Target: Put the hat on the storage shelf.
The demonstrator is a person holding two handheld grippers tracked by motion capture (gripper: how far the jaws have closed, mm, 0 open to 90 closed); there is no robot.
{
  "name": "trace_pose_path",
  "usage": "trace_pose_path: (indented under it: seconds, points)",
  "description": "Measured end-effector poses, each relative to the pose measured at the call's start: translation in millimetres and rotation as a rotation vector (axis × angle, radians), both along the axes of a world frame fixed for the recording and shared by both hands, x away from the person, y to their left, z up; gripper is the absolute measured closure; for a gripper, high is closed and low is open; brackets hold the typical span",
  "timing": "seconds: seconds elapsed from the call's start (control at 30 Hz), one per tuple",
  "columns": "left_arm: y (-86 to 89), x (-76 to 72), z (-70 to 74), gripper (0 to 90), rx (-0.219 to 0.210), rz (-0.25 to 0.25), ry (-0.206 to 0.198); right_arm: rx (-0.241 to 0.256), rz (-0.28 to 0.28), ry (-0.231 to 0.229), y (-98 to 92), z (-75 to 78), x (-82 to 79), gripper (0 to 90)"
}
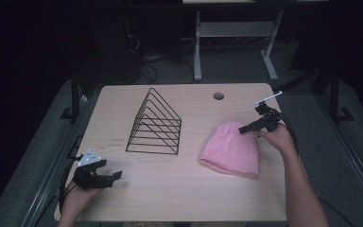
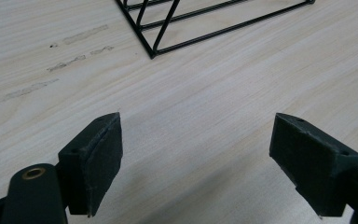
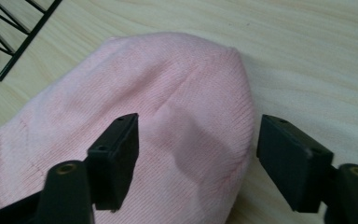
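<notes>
A pink knit beanie (image 1: pixel 230 149) lies flat on the wooden table (image 1: pixel 189 194), right of centre. My right gripper (image 1: pixel 246 128) hovers at the beanie's far right edge, open, its jaws straddling the crown of the beanie (image 3: pixel 168 116) from above with nothing held. My left gripper (image 1: pixel 114 177) rests low near the table's front left corner, open and empty, with bare wood between its pads (image 2: pixel 98 158). A black wire file rack (image 1: pixel 155 123) stands left of centre; its near corner (image 2: pixel 151 51) lies ahead of the left gripper.
A round cable hole (image 1: pixel 219 96) sits near the table's far edge. Faint scuff marks (image 2: pixel 51 65) streak the wood left of the rack. Beyond the table are a dark floor, cables and white desk legs (image 1: pixel 197 47).
</notes>
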State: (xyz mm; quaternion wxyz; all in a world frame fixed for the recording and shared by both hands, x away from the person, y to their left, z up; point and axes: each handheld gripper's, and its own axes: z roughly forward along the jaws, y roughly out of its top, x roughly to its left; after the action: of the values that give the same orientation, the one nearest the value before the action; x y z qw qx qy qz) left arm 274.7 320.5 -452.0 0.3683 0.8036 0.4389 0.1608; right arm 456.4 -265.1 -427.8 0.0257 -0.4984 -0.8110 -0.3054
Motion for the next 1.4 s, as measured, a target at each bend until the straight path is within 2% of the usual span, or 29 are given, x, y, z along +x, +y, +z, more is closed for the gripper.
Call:
trace_pose_path:
  seconds: [0.2, 0.4, 0.63, 0.8, 1.03, 1.07, 1.13, 1.27, 1.4]
  points:
    - [2.3, 0.6, -0.6, 17.2, 0.002, 0.004, 0.004, -0.013, -0.007, 0.018, 0.3, -8.2, 7.1, 35.8]
    - [2.1, 0.5, -0.2, 17.2, 0.006, 0.006, 0.002, -0.017, -0.009, 0.062, 2.0, -16.2, 11.3, 44.0]
    - [-0.3, 1.1, -1.0, 17.2, 0.013, -0.002, 0.006, -0.016, 0.000, 0.070, 3.6, -20.5, 11.1, 56.5]
    - [0.0, 0.9, -0.9, 17.2, 0.012, 0.001, 0.003, 0.007, -0.010, 0.082, 3.6, -23.5, 9.8, 64.1]
    - [0.8, 0.0, -0.9, 17.2, 0.015, 0.003, 0.006, 0.045, -0.021, 0.088, 0.9, -26.7, 8.5, 69.9]
    - [1.5, -1.0, -1.3, 17.2, 0.013, 0.002, 0.010, 0.071, -0.032, 0.093, -1.6, -27.7, 7.7, 72.9]
    - [2.3, -2.1, -1.3, 17.2, 0.012, -0.002, 0.012, 0.089, -0.041, 0.096, -3.7, -28.3, 6.9, 74.8]
    - [3.9, -3.5, -1.0, 17.2, 0.013, 0.001, 0.012, 0.105, -0.043, 0.090, -5.4, -28.0, 5.9, 76.2]
    - [4.6, -2.9, 2.3, 17.2, -0.009, 0.004, 0.028, 0.119, -0.036, 0.079, -5.8, -21.1, 4.2, 76.4]
